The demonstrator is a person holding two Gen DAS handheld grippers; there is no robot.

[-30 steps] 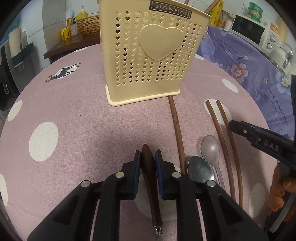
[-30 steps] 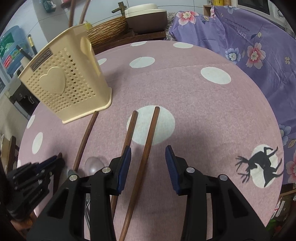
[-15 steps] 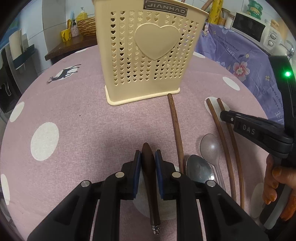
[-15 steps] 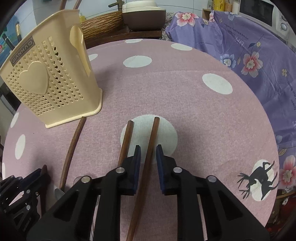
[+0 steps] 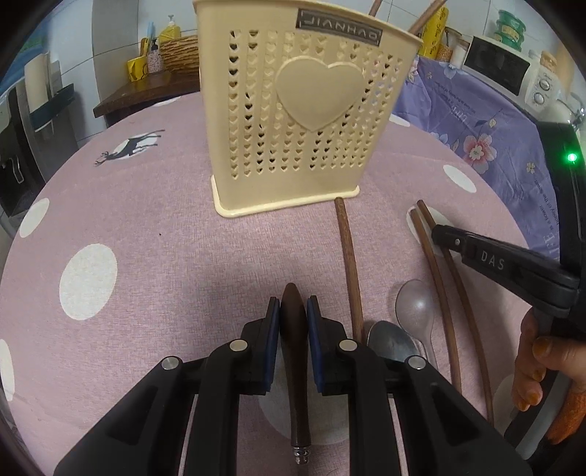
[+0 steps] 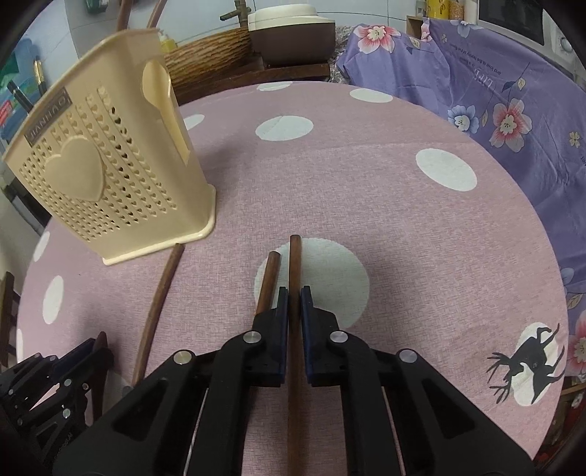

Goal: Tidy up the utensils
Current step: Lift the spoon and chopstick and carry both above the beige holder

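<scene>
My left gripper (image 5: pixel 293 305) is shut on a dark wooden utensil handle (image 5: pixel 296 369) with a metal end, held above the pink tablecloth. My right gripper (image 6: pixel 292 296) is shut on a brown chopstick (image 6: pixel 294 263); it also shows in the left wrist view (image 5: pixel 454 241). A second chopstick (image 6: pixel 269 278) lies just left of it, partly under the left finger. A third chopstick (image 5: pixel 349 263) lies near the cream holder (image 5: pixel 296 121), which stands upright with two sticks in it. A metal spoon (image 5: pixel 392 340) and a clear plastic spoon (image 5: pixel 414 307) lie between the grippers.
The round table has a pink polka-dot cloth (image 6: pixel 384 205). A purple floral cloth (image 6: pixel 512 102) covers something at the right. A microwave (image 5: pixel 512 77) stands at the far right, and a wicker basket (image 6: pixel 212 62) and a pot (image 6: pixel 293 33) stand behind the table.
My right gripper has closed on the right chopstick and lifted its near part a little. My left gripper, still holding the dark handle, has moved closer to the holder.
</scene>
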